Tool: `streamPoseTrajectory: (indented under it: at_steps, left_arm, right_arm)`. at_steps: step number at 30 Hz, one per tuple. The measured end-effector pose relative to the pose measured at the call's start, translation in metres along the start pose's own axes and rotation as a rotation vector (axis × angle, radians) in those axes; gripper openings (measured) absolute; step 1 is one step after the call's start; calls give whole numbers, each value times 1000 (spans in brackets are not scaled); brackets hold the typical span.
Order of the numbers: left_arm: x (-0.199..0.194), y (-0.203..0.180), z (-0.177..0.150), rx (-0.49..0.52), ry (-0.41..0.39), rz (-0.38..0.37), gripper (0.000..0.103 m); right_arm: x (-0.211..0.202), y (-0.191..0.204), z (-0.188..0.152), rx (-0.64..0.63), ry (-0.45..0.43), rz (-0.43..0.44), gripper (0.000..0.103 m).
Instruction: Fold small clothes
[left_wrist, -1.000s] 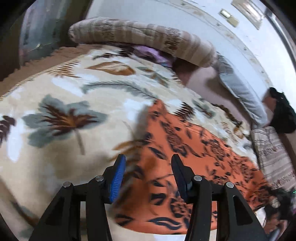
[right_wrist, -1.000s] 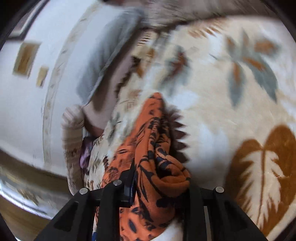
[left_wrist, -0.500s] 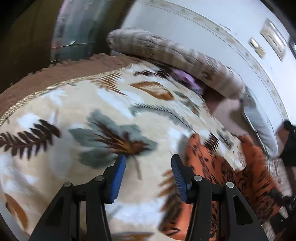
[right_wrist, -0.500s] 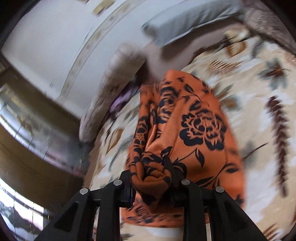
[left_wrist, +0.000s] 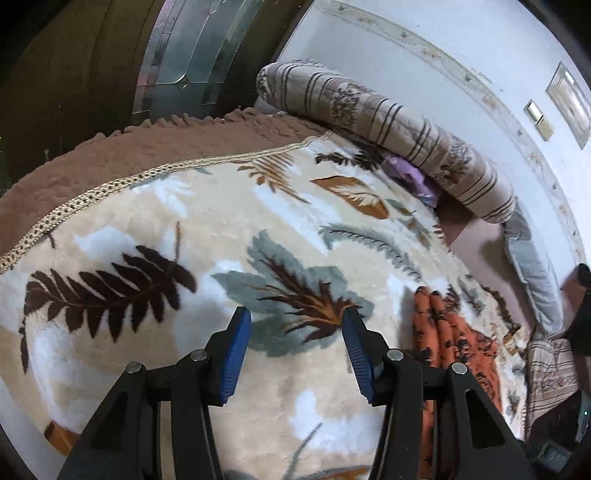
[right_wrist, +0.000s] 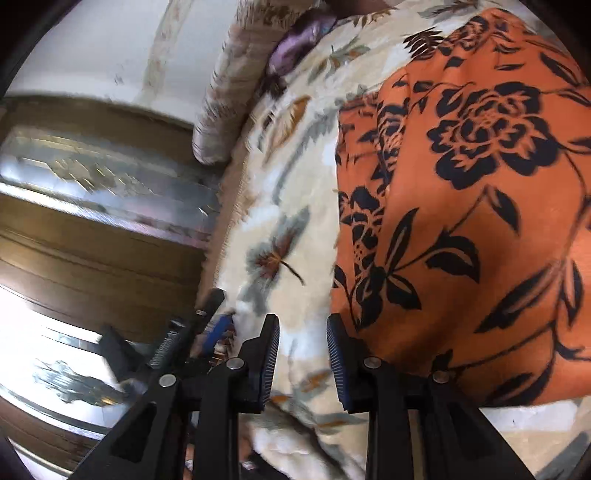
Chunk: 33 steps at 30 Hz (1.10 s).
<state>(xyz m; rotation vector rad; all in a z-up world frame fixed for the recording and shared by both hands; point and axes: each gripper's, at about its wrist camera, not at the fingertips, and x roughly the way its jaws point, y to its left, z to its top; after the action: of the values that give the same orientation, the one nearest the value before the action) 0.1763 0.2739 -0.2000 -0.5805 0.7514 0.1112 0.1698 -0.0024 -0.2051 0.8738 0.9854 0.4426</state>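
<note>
On the bed, a cream blanket (left_wrist: 207, 236) with leaf print covers most of both views. Left gripper (left_wrist: 295, 325) sits low centre in its own view, blue pads wide apart, nothing between them, only blanket pile showing in the gap. Orange floral garment (left_wrist: 454, 343) lies on the blanket at about 4 o'clock from that gripper, off its right finger, not touching the pads. Right wrist view: same garment (right_wrist: 480, 206) spread across the upper right, black rose print up, its left edge bunched in small pleats. Right gripper (right_wrist: 303, 328) at bottom centre, jaws parted and empty; the right finger (right_wrist: 338, 365) is at the cloth's near edge, can't tell if touching. Left gripper also shows in this view at 9 o'clock of the right one, blurred. Striped bolster pillow (left_wrist: 391, 125) along the wall at 1 o'clock in the left view, purple cloth (left_wrist: 410, 177) tucked under it, grey pillow (left_wrist: 532, 273) further right. Dark wood cabinet with glass panel (right_wrist: 96, 192) at 9 o'clock in the right view.
</note>
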Motion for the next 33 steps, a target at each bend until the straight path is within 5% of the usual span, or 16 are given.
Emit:
streamPoseTrajectory:
  at_steps: [6,11,14,19,26,33]
  left_arm:
    - [-8,-51,-14,135,-6,-237,55]
    - [-13,-113,-53,331,36,-418,65]
    - [-9,-143,-82,463,75,-387,66]
    - [38,-151,-112,564,257,-162,68]
    - [44,-147,-116,529,271,-143,79]
    - [51,-157,-129,608,273,-115,94]
  right_arm:
    - [-118,-19,23,-89,-325,-129,30]
    - [-150,-59,15,-94,-372,-308,30]
    - [-125,-85,5,-56,-273,-360,30]
    - [-120,-81,17,-87,-255,-387,30]
    - [-110,-50,95,-163,-268,-410,30]
    - [-24,-89,178,-54,-61,-530,31]
